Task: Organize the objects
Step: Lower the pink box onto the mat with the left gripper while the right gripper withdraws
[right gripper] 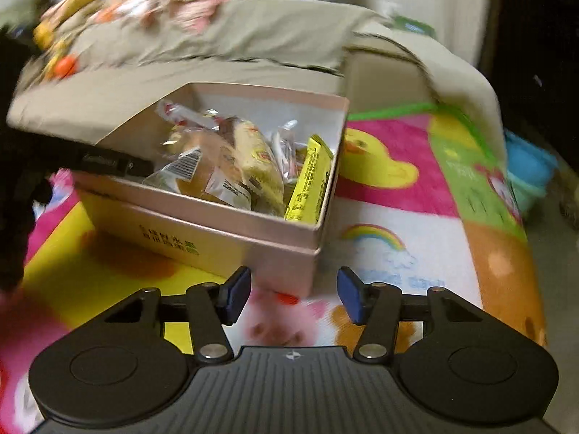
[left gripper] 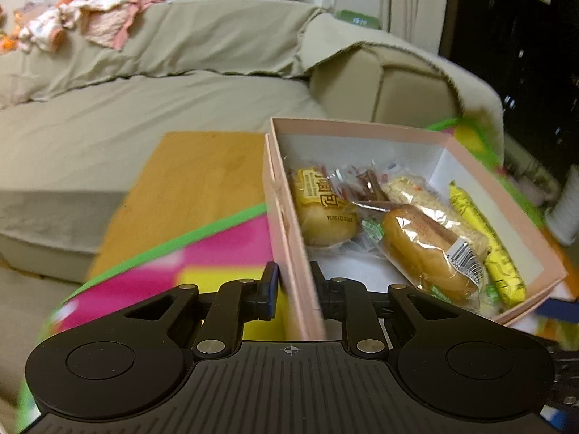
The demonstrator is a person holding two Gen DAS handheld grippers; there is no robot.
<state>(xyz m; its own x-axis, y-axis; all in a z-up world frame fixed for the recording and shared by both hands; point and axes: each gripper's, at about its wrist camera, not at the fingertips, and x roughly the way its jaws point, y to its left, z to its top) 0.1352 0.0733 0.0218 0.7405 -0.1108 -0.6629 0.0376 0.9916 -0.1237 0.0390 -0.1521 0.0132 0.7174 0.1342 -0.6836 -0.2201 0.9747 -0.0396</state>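
A pink cardboard box (left gripper: 289,224) holds wrapped buns (left gripper: 430,253), a yellow packet (left gripper: 485,242) and other snacks. My left gripper (left gripper: 295,285) is shut on the box's left wall, one finger outside and one inside. The same box (right gripper: 253,231) shows in the right wrist view, tilted, with the left gripper's arm (right gripper: 108,162) at its far left side. My right gripper (right gripper: 295,296) is open and empty, just in front of the box's near corner, not touching it.
The box rests over a colourful cartoon play mat (right gripper: 416,224) on a low wooden table (left gripper: 195,181). A beige covered sofa (left gripper: 144,108) with clothes (left gripper: 90,18) stands behind. A blue tub (right gripper: 528,166) sits at the far right.
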